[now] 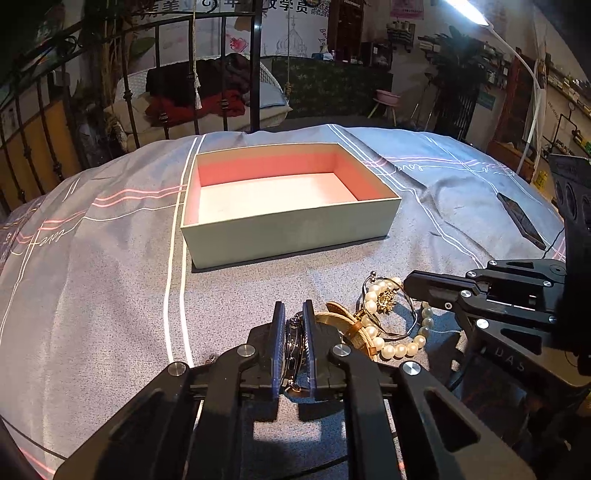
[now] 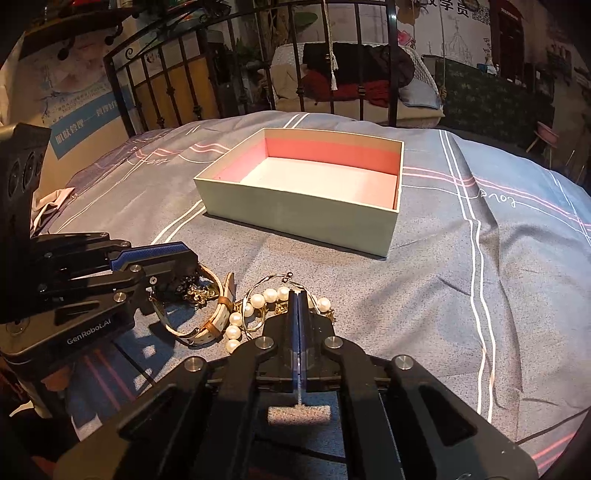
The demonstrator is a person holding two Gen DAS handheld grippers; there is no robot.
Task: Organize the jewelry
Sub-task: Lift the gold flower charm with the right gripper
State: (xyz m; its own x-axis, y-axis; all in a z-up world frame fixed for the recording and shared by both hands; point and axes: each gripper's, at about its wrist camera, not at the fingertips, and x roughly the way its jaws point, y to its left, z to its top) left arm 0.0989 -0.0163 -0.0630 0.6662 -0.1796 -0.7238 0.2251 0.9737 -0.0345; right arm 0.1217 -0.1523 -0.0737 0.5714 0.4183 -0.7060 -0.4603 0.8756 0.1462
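Note:
An open box (image 1: 291,229) with pink inner walls and a white floor sits on the bed; it also shows in the right wrist view (image 2: 295,218). A jewelry pile lies in front of it: a pearl bracelet (image 1: 400,349) (image 2: 236,321), a thin metal bangle (image 1: 391,295), a beige-strap watch (image 2: 218,314) (image 1: 343,321). My left gripper (image 1: 294,314) is shut on a dark metal watch (image 1: 293,343) at the pile's left edge. My right gripper (image 2: 298,299) has its jaws pressed together over the pearls and bangle; I cannot tell whether anything is pinched.
The bed has a grey cover with white and pink stripes (image 1: 173,258). A dark phone (image 1: 521,221) lies at the right. An iron bed frame (image 1: 155,74) stands behind the box. A lamp (image 1: 469,14) shines from the upper right.

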